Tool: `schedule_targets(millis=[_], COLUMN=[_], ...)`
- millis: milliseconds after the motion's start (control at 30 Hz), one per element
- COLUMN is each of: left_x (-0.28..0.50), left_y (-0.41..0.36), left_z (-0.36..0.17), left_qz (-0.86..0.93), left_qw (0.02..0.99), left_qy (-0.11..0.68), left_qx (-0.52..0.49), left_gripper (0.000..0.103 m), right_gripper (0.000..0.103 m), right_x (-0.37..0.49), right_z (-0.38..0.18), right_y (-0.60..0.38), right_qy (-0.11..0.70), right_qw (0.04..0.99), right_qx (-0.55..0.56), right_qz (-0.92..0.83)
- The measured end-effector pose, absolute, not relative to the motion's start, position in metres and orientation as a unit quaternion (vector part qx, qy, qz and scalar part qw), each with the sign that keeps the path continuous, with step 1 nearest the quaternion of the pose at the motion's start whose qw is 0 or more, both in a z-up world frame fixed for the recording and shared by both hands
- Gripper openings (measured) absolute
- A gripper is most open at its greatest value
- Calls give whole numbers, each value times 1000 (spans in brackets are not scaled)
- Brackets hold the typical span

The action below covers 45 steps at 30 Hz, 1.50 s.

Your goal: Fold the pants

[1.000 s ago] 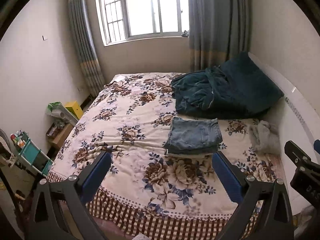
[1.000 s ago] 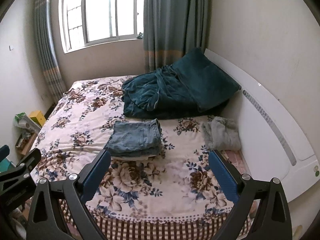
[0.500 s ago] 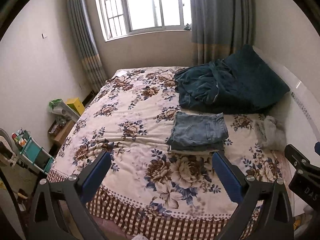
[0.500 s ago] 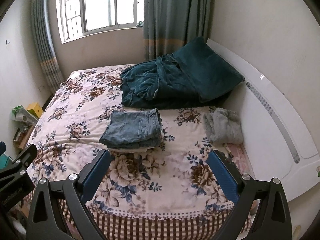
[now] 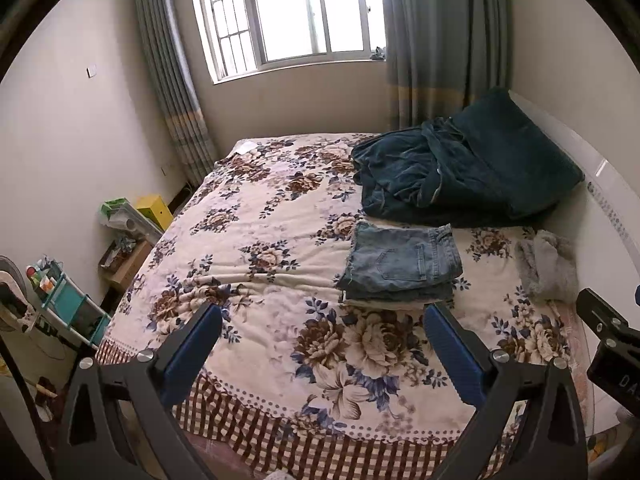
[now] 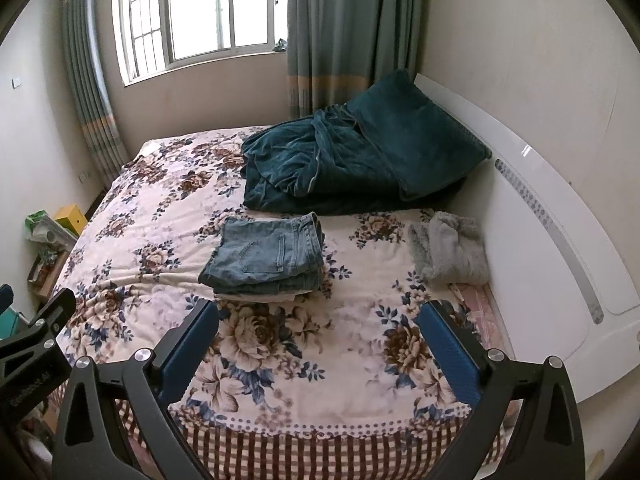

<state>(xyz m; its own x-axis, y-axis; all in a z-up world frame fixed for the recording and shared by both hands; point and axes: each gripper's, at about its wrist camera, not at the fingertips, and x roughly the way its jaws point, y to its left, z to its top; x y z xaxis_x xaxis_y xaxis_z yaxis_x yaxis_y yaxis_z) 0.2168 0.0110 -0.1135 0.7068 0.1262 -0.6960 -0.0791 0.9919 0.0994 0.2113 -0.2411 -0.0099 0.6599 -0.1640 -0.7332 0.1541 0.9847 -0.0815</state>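
the lower corners of both wrist views are cut off by the dark lens rim and by the black gripper frames, so the near edge of the bed (image 5: 280,240) is only partly seen. the far side of the folded jeans (image 5: 400,264) runs up against a dark teal blanket (image 5: 460,176), and whether the two touch is hard to make out. beneath the jeans a pale layer peeks out along the near edge; what it is cannot be told. the grey fluffy garment (image 6: 450,248) by the white headboard (image 6: 560,216) is a shapeless heap with no readable detail. the clutter on the floor at the left, a teal rack (image 5: 70,308) and a yellow box (image 5: 154,210), is small and warped by the lens.

the jeans are light blue denim, folded into a compact, roughly square stack with a back pocket facing up and the waistband toward the headboard side. they lie on the floral bedspread, right of the bed's middle, between the teal blanket and the near edge.

the left gripper (image 5: 320,332) hangs above the near edge of the bed, its blue pads (image 5: 192,352) spread wide with nothing between them. the right gripper (image 6: 318,330) is likewise spread wide and empty, beside the left one, near the jeans without touching them.
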Motion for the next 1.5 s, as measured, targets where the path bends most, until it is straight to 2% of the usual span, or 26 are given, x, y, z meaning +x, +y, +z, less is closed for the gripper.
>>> schedule_targets(millis=[1500], left_x=[222], left_y=[11], left_z=[-107], left_qz=[54], left_qw=[927], left_qy=[370], left_qx=[24], left_gripper=[103], right_gripper=[102], right_x=[213], right_z=[-8], right_y=[-237], right_qy=[402], right_qw=[912], right_qx=[-4], right_qz=[-79])
